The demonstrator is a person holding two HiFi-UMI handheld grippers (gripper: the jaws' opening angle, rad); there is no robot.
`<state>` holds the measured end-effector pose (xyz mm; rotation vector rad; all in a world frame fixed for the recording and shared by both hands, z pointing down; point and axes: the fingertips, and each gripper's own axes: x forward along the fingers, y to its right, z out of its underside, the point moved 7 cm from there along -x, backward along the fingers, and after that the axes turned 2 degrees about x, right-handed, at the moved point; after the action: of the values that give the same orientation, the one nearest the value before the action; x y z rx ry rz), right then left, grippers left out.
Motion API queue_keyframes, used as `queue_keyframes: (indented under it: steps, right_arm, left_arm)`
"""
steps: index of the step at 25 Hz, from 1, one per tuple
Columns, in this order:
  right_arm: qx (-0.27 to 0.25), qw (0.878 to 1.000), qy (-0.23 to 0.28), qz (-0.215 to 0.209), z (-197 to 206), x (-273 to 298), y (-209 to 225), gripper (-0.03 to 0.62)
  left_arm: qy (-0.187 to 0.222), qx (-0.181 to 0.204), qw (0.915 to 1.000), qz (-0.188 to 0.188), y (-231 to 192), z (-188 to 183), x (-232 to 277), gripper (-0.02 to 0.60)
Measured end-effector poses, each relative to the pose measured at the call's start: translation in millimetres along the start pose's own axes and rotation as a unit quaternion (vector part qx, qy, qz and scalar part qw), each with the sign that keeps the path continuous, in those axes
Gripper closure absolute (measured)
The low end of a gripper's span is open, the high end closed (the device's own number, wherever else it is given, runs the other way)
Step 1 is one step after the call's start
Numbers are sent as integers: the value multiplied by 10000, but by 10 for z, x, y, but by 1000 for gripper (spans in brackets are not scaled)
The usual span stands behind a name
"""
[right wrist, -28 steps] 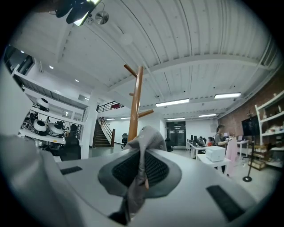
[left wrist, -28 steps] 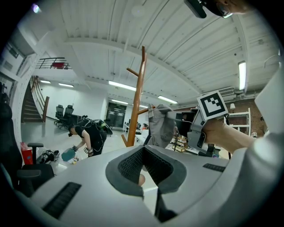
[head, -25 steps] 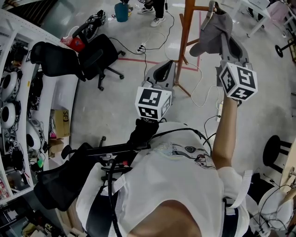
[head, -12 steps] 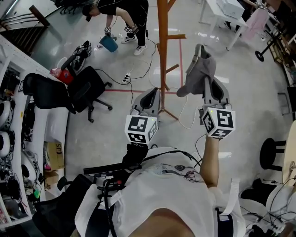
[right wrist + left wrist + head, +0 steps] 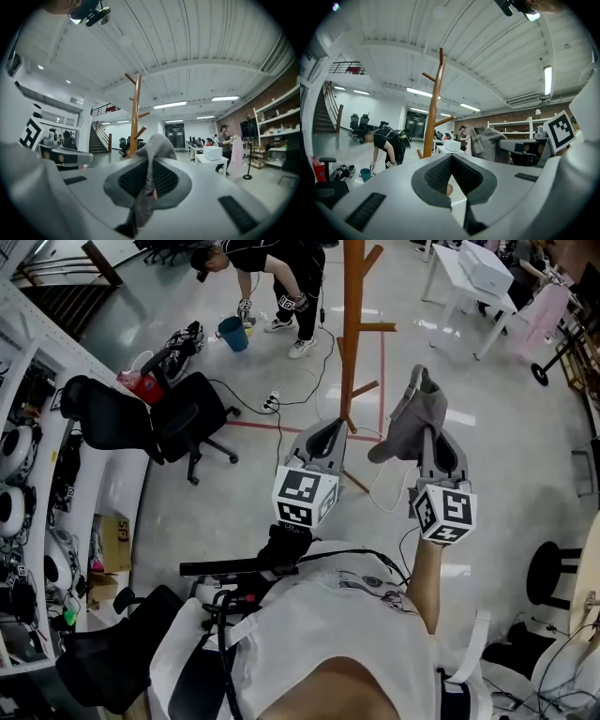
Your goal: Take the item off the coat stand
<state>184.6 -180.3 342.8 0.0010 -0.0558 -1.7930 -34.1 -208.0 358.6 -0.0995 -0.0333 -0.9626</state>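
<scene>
The wooden coat stand (image 5: 352,334) rises from the floor ahead of me, its pegs bare; it also shows as the coat stand (image 5: 433,103) and the coat stand (image 5: 136,112). A grey cap (image 5: 412,418) hangs free to the right of the stand, apart from its pegs. My right gripper (image 5: 433,439) is shut on the cap's fabric, which runs between the pads of the right gripper (image 5: 151,161). The cap (image 5: 157,145) bulges above the jaws. My left gripper (image 5: 326,432) is held low beside the stand's base, shut and with nothing in it; in its own view the left gripper (image 5: 451,157) points at the stand, with the cap (image 5: 490,143) to the right.
A black office chair (image 5: 178,409) stands to the left, beside shelving (image 5: 28,474). A person (image 5: 272,263) bends over a teal bucket (image 5: 232,332) behind the stand. Cables and a power strip (image 5: 272,401) lie near the stand's feet. A white table (image 5: 478,273) is at back right, a stool (image 5: 548,563) at right.
The right gripper has drawn the cap away from the stand's pegs and lower, toward me. The left gripper stays low and shut. A person has come into view at the back.
</scene>
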Motion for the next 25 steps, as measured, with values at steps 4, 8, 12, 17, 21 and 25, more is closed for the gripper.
queue_keyframes:
  steps: [4, 8, 12, 17, 21, 25]
  right_arm:
    - [8, 10000, 36, -74, -11, 44, -36, 569]
    - [12, 9999, 52, -165, -2, 66, -100, 569]
    - [-12, 9997, 65, -243, -19, 72, -163, 569]
    - [8, 9996, 32, -274, -37, 62, -181, 569]
    - [19, 9995, 27, -302, -43, 52, -215, 569]
    - [59, 9994, 13, -335, -33, 46, -226, 569]
  left_arm:
    - [0, 2, 10000, -40, -20, 6, 11, 578]
    - [18, -29, 9999, -115, -58, 33, -22, 578]
    - [50, -37, 9998, -162, -77, 23, -63, 578]
    - [57, -47, 9998, -198, -74, 0, -97, 578]
    - [38, -44, 9998, -199, -71, -4, -129, 578]
    - [45, -42, 9998, -190, -49, -7, -139, 578]
